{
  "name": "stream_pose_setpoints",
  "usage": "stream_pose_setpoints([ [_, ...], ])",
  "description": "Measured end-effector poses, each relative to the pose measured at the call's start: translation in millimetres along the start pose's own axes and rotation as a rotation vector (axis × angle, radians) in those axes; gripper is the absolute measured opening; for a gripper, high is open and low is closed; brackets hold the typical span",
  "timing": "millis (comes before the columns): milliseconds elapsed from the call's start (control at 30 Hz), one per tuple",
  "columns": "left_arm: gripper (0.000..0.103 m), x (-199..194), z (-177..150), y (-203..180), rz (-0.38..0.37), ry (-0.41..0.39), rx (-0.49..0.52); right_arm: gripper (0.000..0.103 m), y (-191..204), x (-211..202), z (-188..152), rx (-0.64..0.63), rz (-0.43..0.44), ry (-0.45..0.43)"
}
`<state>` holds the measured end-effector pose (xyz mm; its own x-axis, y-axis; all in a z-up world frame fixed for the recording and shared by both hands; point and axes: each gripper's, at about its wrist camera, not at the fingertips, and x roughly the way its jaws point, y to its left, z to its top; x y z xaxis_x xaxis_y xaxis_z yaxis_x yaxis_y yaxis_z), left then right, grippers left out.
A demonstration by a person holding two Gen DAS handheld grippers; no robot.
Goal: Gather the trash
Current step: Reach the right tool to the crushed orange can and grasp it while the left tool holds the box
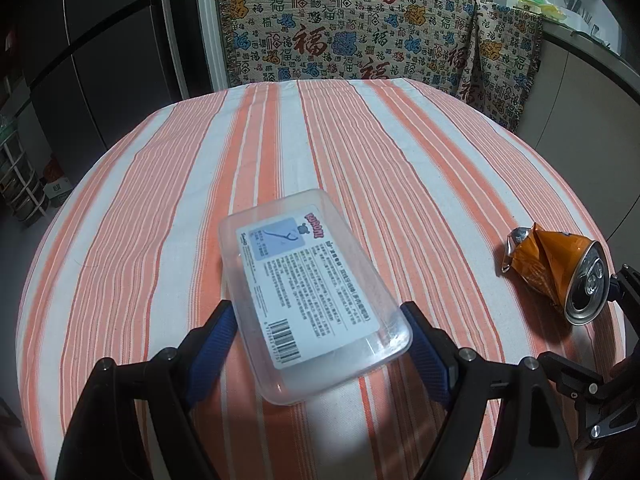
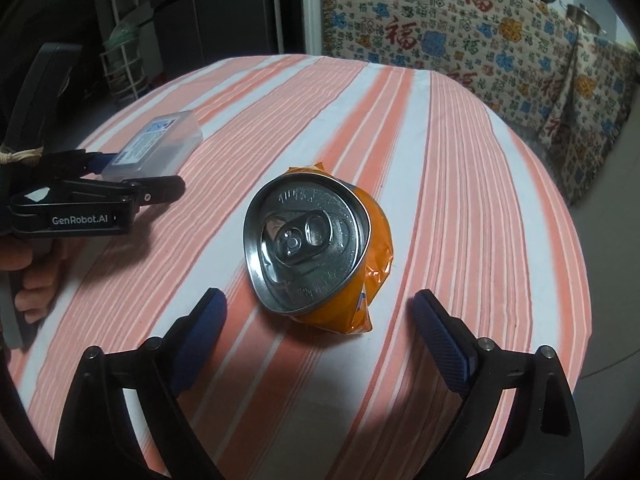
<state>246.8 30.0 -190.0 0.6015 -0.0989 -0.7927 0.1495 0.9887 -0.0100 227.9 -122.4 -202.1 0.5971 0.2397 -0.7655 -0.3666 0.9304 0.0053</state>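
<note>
Both gripper pads flank, perhaps touching, the plastic box (image 1: 312,296).

Striped tablecloth (image 1: 320,140), patterned throw (image 1: 360,32), dark fridge (image 1: 100,40).

A round table (image 1: 360,128) carries everything, draped in a cloth (image 2: 460,184) of orange and white stripes running near to far. Two things lie directly on it. A clear plastic box (image 1: 312,288) lies flat at the near middle of the left wrist view, its printed label and barcode facing up, long side angled. To its right, well apart, a crushed orange can (image 2: 316,248) lies on its side, its silver top end turned toward the near edge.
</note>
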Motion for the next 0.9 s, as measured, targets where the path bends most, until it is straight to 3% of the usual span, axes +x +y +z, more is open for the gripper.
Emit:
stream_pose_setpoints([
  [367,0.084,-0.8,-0.1,1.6,-0.009,-0.001,-0.003,0.098,1.0,-0.7,-1.2,-0.002,0.006,0.011],
  [500,0.083,-8.9,-4.2,12.2,-0.088,-0.002,0.021,0.098,-9.1,-9.4,-0.2,-0.010,0.020,-0.001],
  [667,0.083,-19.1,-11.7,17.9,-0.152,-0.001,0.018,0.098,-2.8,-20.0,2.6,-0.145,-0.002,-0.038],
  [867,0.083,-7.8,5.0,21.9,-0.079,0.027,-0.029,0.091,22.2,-19.9,13.2,-0.276,-0.081,-0.119],
  [900,0.083,-6.3,8.0,25.7,-0.092,0.034,-0.058,0.085,24.5,-18.4,15.4,-0.291,-0.089,-0.123],
])
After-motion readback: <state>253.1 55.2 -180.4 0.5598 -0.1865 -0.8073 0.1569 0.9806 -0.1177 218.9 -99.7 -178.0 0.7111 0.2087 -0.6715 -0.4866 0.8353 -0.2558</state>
